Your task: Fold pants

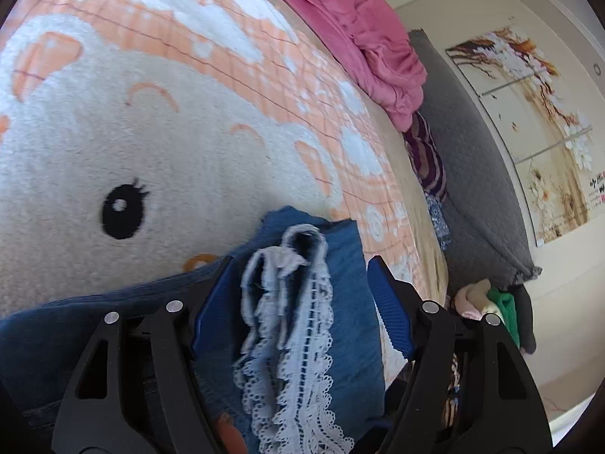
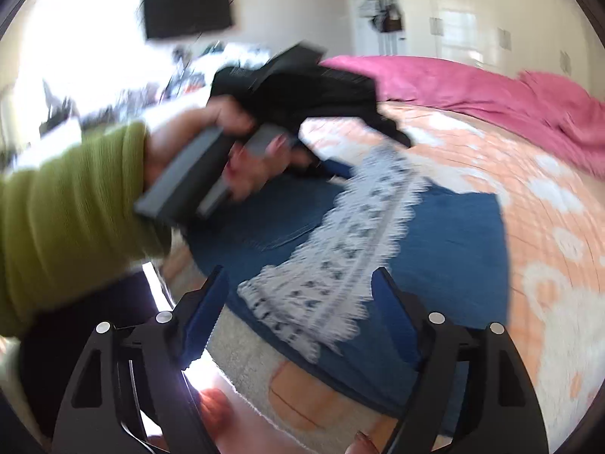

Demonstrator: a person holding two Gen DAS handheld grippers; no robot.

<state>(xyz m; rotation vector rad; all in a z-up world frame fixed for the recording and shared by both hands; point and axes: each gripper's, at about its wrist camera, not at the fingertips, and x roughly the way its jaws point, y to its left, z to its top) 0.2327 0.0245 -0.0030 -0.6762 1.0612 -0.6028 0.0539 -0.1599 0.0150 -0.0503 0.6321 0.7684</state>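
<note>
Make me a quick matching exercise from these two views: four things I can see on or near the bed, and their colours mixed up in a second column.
Things:
1. pants
2. lace trim
3. bunched bedcover
4. sleeve

Colours:
A. pink
B. green
C. blue
D. white

Pairs: 1-C, 2-D, 3-A, 4-B

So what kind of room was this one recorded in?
Most likely a bedroom in a home. The blue pants lie on a bed with a peach cartoon blanket, a rumpled pink duvet lies along its far side, and a dark wall-mounted screen hangs opposite.
</note>
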